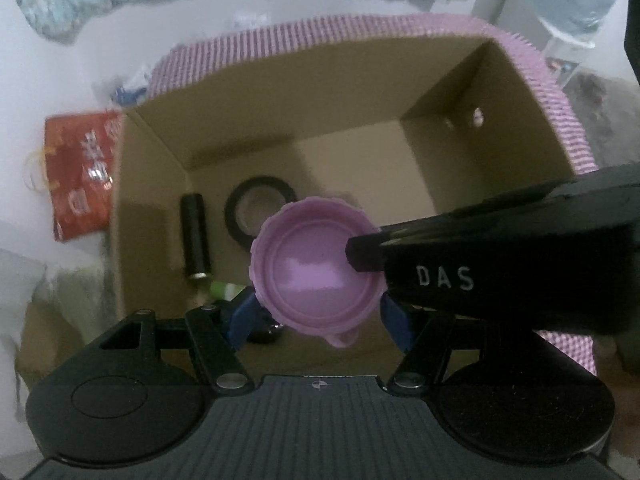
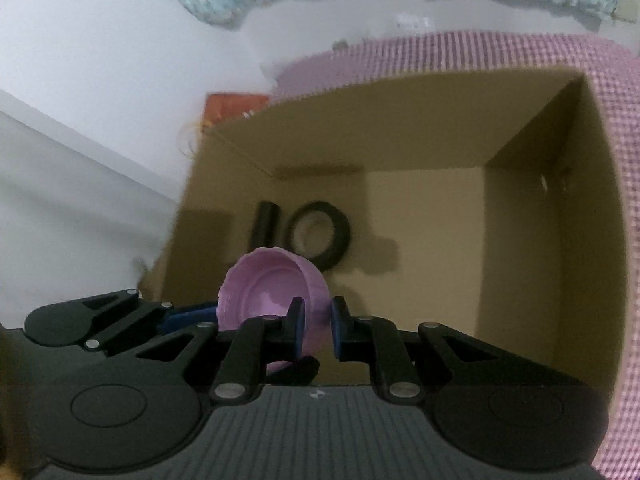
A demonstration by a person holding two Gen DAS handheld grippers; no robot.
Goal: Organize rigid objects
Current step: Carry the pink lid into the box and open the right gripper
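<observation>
Lid (image 1: 316, 276), purple, hid L gripper (image 1: 320, 312) pad faces; L jaws flanked it, grip unclear. R gripper (image 2: 316, 326) pinched rim over cardboard box (image 2: 540, 240).

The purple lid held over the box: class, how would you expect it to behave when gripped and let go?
The purple lid looks like thin moulded plastic, so probably light and fairly stiff. Its glossy inner face suggests it may slip, though the right gripper pinches its wall. It is round and ridged-edged; dropped into the cardboard box it could roll before settling flat.
</observation>
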